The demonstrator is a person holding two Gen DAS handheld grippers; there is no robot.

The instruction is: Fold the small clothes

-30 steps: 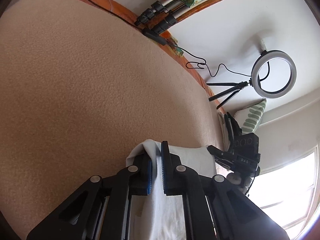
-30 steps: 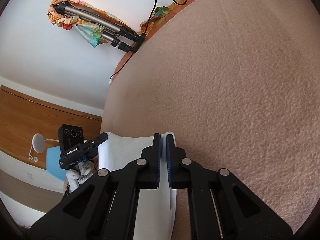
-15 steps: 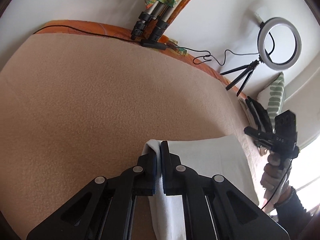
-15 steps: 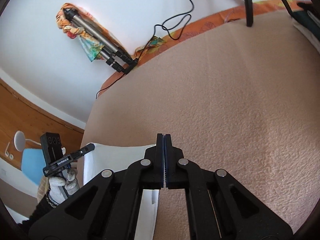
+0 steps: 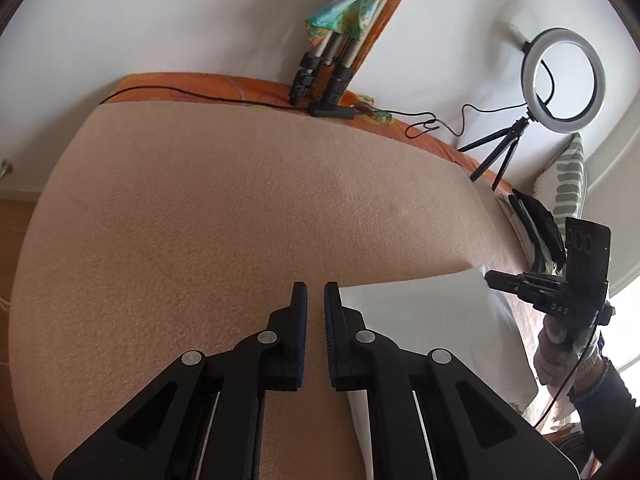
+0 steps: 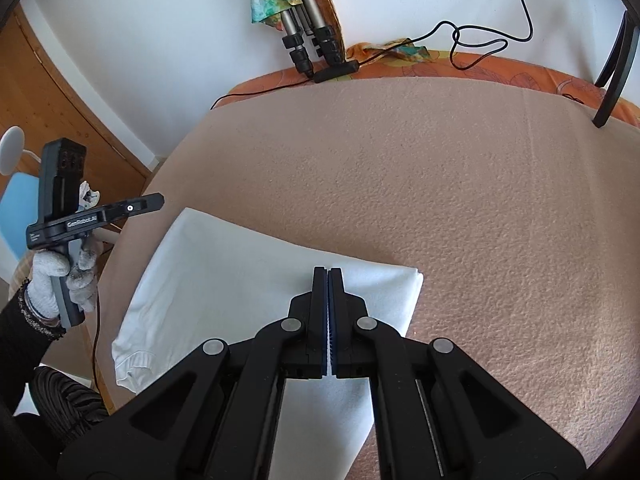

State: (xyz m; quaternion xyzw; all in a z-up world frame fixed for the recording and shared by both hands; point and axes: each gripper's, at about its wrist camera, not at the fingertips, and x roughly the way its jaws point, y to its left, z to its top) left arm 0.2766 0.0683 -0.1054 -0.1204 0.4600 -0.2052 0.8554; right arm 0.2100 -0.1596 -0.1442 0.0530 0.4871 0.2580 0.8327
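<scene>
Both grippers let go of the white garment and lifted. Left wrist view: left gripper empty, jaws slightly apart, just left of it. Right wrist view: right gripper closed, empty, above the garment's folded edge on the tan blanket.

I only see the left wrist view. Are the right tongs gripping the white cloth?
Observer: No. The right tongs are shut, pads together above the white cloth, with no fabric pinched.
Operator: Is the cloth's near end neat?
Observer: A ribbed cuff sticks out at its near left corner.
Operator: Where are my left tongs from there?
Observer: The left tongs hang beside the cloth's far left corner, off the fabric, in a gloved hand.
</scene>
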